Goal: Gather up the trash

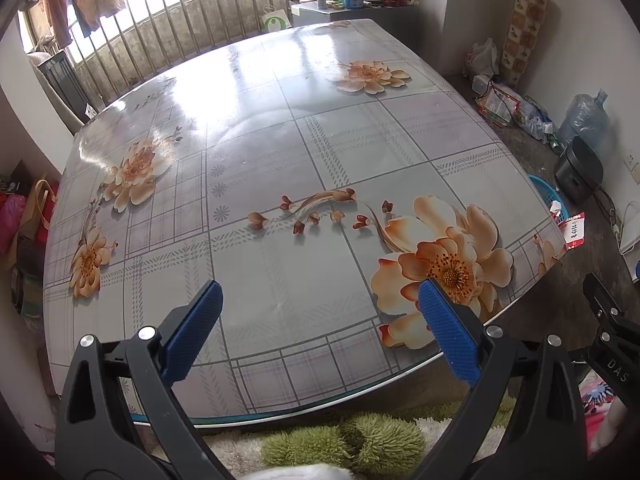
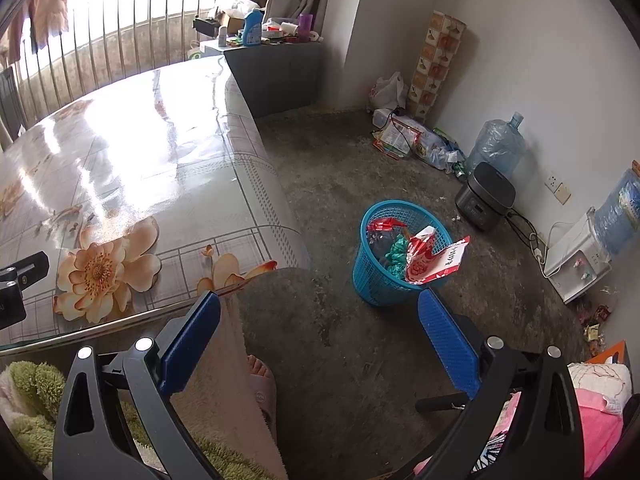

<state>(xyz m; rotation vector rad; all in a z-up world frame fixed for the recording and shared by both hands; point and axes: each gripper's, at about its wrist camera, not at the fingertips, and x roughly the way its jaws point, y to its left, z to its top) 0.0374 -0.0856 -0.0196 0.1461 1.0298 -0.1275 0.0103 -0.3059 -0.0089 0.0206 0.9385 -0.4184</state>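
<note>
A: Nothing left to lift off the table, by the look of it. Glossy flowered cloth, bare from rail side to near edge.

B: Agreed. Best now: sweep both cameras once across the top, left to right, then check the floor. Worth noting some scraps by the far wall and more at the right edge near the dispenser; too small to tell what.

A: Left gripper?

B: Spread wide, hovering over the near edge of the table. Nothing between the blue pads, touching nothing.

A: And the trash?

B: In the blue basket on the floor, right of the table, well apart from it. Red-and-white wrapper hanging over the rim, half out; green crumple inside, another red wrapper behind.

A: Risk there?

B: Probably that overhanging wrapper tipping out. Good practice: pinch low on it, push down past the rim, release only once inside.

A: Right gripper?

B: Also spread wide, empty, above bare floor between table corner and basket. Right pad near the basket in view, not touching.
</note>
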